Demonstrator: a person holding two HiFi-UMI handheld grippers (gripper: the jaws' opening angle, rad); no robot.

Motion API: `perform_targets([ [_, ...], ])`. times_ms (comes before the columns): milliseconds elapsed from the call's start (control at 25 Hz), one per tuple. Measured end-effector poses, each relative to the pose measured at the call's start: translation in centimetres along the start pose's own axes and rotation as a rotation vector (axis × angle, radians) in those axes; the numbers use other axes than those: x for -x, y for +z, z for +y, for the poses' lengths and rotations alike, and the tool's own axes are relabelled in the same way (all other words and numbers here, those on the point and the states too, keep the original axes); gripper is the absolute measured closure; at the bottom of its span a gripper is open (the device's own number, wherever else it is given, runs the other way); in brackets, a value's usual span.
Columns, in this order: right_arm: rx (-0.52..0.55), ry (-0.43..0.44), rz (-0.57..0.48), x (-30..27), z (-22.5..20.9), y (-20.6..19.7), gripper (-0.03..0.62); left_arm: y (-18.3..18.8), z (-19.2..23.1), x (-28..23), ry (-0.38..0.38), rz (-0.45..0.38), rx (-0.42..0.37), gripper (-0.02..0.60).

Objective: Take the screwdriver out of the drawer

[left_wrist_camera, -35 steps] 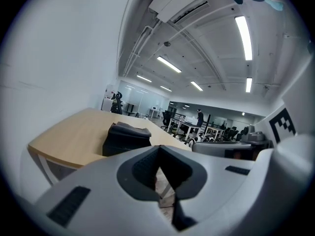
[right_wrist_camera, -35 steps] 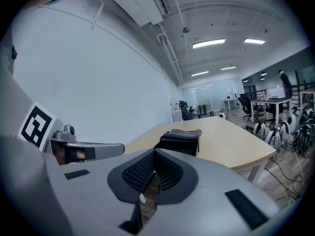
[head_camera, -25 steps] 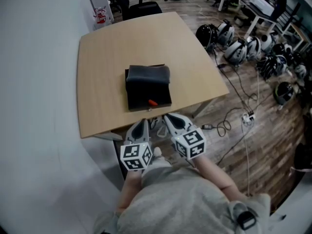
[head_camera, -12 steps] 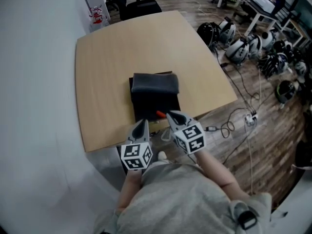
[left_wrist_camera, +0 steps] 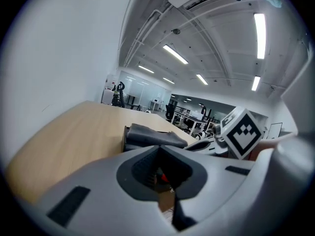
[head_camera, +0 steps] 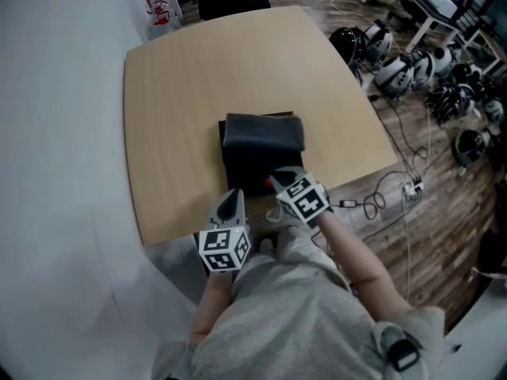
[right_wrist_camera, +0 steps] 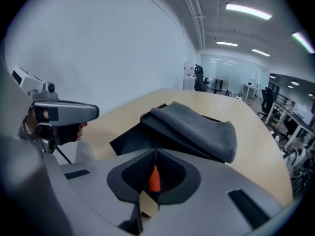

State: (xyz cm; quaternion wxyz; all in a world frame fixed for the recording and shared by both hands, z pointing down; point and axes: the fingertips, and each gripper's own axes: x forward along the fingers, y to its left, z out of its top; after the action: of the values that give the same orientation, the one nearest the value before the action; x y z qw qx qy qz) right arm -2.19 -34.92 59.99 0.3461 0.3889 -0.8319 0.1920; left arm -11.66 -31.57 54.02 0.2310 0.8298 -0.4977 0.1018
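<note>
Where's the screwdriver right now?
In the head view the screwdriver lies at the near end of the black drawer, orange handle just off the right claw.

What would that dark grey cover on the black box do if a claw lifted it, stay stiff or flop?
Probably flop: the dark grey cover sags over the black box with a rumpled edge, like soft fabric. It looks thin, so it is likely light. Pinched at one corner, it would probably drape rather than lift flat.
</note>
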Motion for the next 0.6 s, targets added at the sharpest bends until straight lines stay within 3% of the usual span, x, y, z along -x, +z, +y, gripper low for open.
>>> perform_targets([
  [120, 0.038, 0.025, 0.075, -2.1, -0.5, -0.6, 0.589, -0.6, 1.0, -0.6, 0.004, 0.015, 0.021, 0.58],
  [320, 0.088, 0.158, 0.205, -4.6, 0.4, -1.7, 0.473, -0.9, 2.0, -1.5, 0.038, 0.02, 0.038, 0.58],
  [600, 0.14, 0.289, 0.336, -7.4, 2.2, -3.6, 0.467, -0.1, 3.2, -2.8, 0.092, 0.004, 0.053, 0.58],
])
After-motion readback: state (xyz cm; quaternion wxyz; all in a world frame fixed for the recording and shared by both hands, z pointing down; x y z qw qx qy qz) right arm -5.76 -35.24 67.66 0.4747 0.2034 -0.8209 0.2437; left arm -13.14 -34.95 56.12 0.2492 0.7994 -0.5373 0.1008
